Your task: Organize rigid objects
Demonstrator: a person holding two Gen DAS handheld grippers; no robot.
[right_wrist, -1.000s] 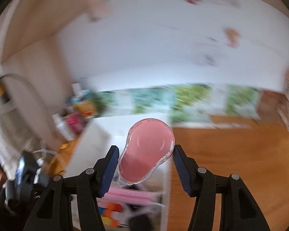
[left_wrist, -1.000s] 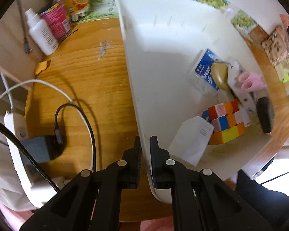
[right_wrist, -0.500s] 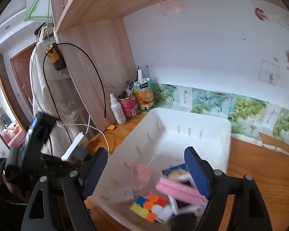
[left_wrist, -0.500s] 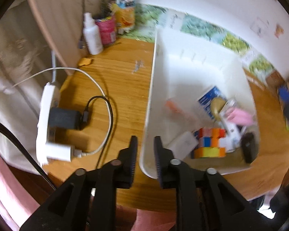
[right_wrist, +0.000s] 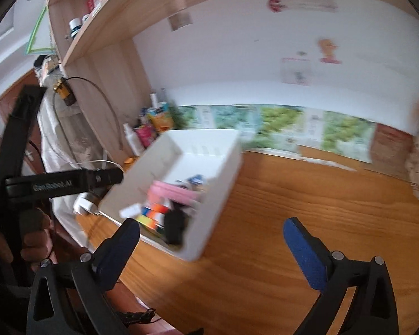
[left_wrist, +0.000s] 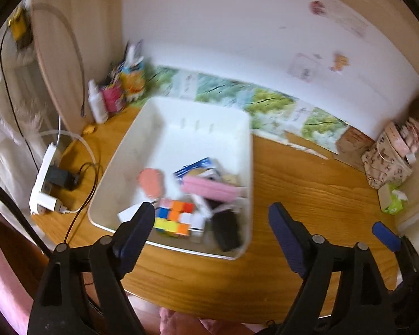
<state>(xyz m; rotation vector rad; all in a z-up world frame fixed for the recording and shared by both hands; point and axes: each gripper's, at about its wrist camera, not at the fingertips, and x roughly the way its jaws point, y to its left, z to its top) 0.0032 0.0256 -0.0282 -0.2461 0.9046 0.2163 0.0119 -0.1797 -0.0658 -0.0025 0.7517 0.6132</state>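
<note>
A white bin stands on the wooden desk. In it lie a pink oval piece, a pink case, a colour cube, a black object and a blue box. My left gripper hovers above the bin's near end, its jaws opening wide, and it holds nothing. My right gripper is right of the bin over bare wood. Its jaws are also opening and they are empty. The left gripper's body shows in the right wrist view.
A power strip with a charger and cables lies left of the bin. Bottles and cups crowd the back left corner. A patterned bag and a green packet sit at the right. A shelf hangs above.
The left gripper let go of the bin's rim, rose, pulled back and opened. The right gripper dropped the pink oval piece into the bin, widened and swung right.
</note>
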